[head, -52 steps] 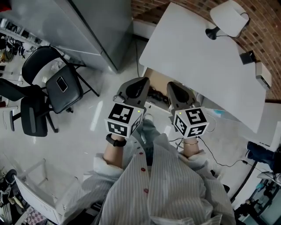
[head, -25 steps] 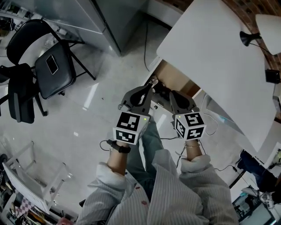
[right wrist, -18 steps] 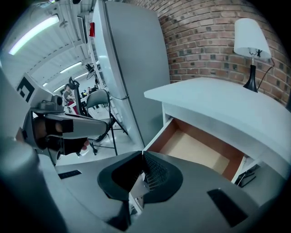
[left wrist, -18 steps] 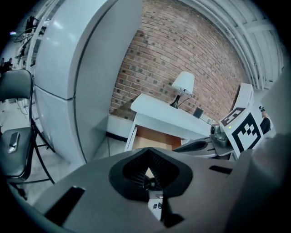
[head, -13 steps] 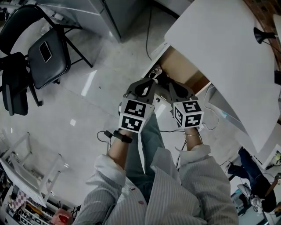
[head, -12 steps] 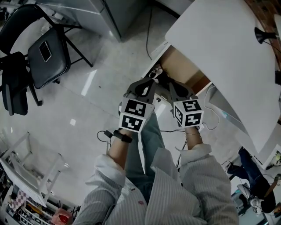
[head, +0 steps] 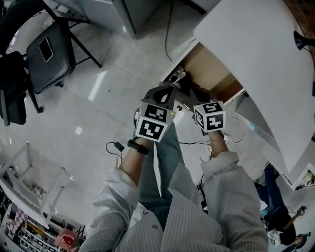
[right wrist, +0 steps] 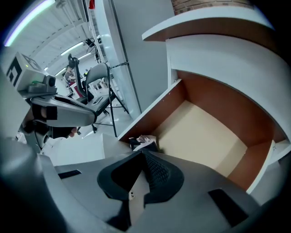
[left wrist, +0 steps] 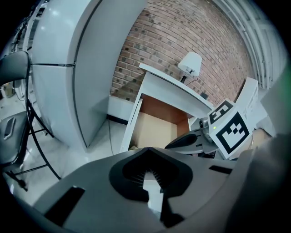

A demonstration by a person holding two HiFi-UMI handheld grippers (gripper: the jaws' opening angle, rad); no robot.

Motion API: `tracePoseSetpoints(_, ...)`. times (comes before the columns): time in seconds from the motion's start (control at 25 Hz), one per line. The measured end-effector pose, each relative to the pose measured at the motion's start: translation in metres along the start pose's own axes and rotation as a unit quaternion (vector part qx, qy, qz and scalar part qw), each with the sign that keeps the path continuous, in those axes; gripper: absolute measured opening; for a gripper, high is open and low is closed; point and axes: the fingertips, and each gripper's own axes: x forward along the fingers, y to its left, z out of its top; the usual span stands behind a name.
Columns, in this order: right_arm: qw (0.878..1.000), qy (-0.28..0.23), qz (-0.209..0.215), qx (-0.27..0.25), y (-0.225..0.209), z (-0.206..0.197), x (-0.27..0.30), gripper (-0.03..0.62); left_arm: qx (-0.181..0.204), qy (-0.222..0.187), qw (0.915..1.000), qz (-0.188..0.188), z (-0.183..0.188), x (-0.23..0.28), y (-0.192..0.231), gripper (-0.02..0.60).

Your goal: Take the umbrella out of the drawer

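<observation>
An open drawer [head: 210, 66] with a tan bottom and brown walls juts out under the white desk [head: 256, 44]. In its front corner lies a dark bundle with pale patches, apparently the folded umbrella [right wrist: 142, 141], small in the head view [head: 176, 75]. Both grippers hang side by side just above the drawer's front edge, pointing down into it. My left gripper [head: 166, 91] is shut and holds nothing; its own view shows its closed tips [left wrist: 148, 151] before the drawer [left wrist: 157, 129]. My right gripper [head: 193, 91] is shut and empty too [right wrist: 143, 154], right over the umbrella.
A black folding chair [head: 47, 49] and a grey cabinet [head: 110, 10] stand at the upper left. A cable with a plug [head: 117, 146] lies on the pale floor. A white rack [head: 29, 182] is at the lower left. A lamp [left wrist: 191, 63] tops the desk against a brick wall.
Both grippers have sunk toward the open drawer, staying shut and side by side. The drawer and the dark bundle now lie closer under their tips.
</observation>
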Motion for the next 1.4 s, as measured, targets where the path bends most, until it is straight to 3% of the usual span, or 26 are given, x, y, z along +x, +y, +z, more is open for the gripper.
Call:
tracePoseSetpoints(0.36, 0.998, 0.063, 0.020, -0.021, -0.009, -0.033, 0.025, 0.043, -0.006, 0.005, 1.0000, 0.001, -0.009, 0.005, 0.006, 0.009)
tracePoseSetpoints(0.64, 0.994, 0.103, 0.033, -0.033, -0.016, -0.047, 0.040, 0.195, -0.013, 0.003, 0.9999, 0.006, -0.011, 0.003, 0.012, 0.009)
tracePoseSetpoints(0.88, 0.988, 0.138, 0.041, -0.057, -0.019, -0.058, 0.056, 0.264, -0.016, 0.004, 0.9998, 0.009, -0.014, 0.002, 0.017, 0.009)
tracePoseSetpoints(1.24, 0.979, 0.182, 0.016, -0.091, -0.032, -0.071, 0.080, 0.281, -0.016, 0.004, 0.9998, 0.009, -0.019, -0.002, 0.023, 0.009)
tracePoseSetpoints(1.4, 0.976, 0.201, 0.001, -0.081, -0.041, -0.076, 0.089, 0.281, -0.019, 0.002, 0.9997, 0.013, -0.019, -0.004, 0.030, 0.009)
